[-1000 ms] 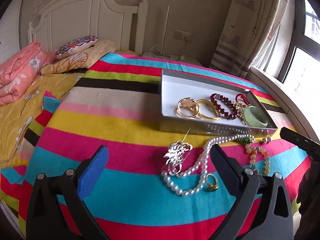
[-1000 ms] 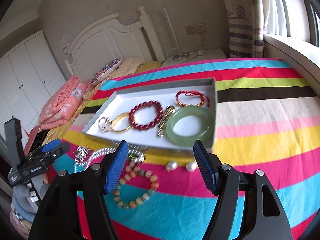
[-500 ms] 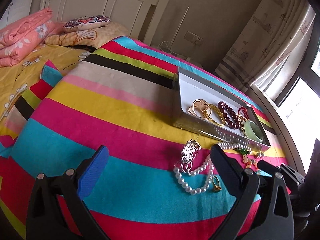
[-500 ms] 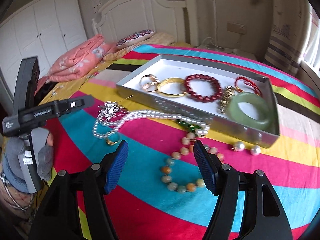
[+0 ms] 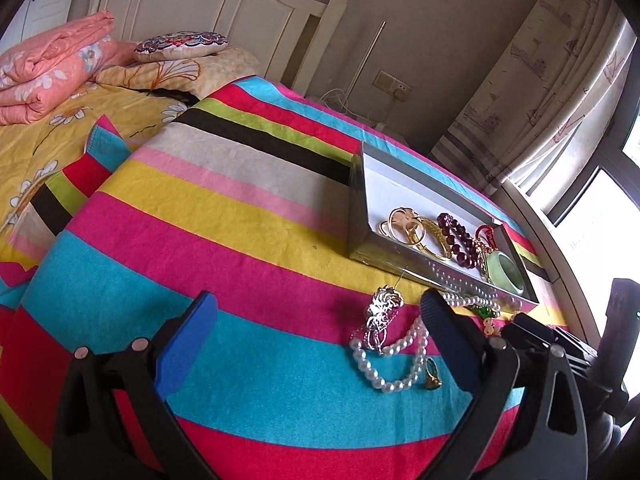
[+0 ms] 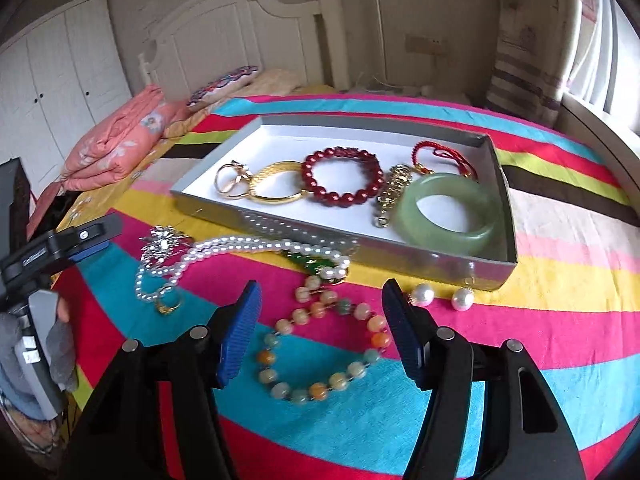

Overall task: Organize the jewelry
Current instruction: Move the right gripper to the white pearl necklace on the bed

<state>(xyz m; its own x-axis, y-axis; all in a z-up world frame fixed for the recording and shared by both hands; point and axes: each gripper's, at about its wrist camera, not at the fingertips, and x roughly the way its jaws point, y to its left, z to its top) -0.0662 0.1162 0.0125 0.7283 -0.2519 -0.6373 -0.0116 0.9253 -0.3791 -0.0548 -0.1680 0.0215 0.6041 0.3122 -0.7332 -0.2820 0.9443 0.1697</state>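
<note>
A grey box with a white floor lies on the striped bedspread. It holds gold rings, a gold bangle, a dark red bead bracelet, a red cord and a green jade bangle. In front of it lie a pearl necklace, a silver brooch, a gold ring, a pastel bead bracelet and two pearl earrings. My right gripper is open just above the pastel bracelet. My left gripper is open, left of the pearls.
Folded pink quilts and pillows lie by the white headboard. A curtain and window run along the right side. White wardrobes stand at the left in the right wrist view.
My right gripper has come forward and lower over the pastel bead bracelet. My left gripper has swung a little left, so the jewelry sits further right in its view. Both stay open.
</note>
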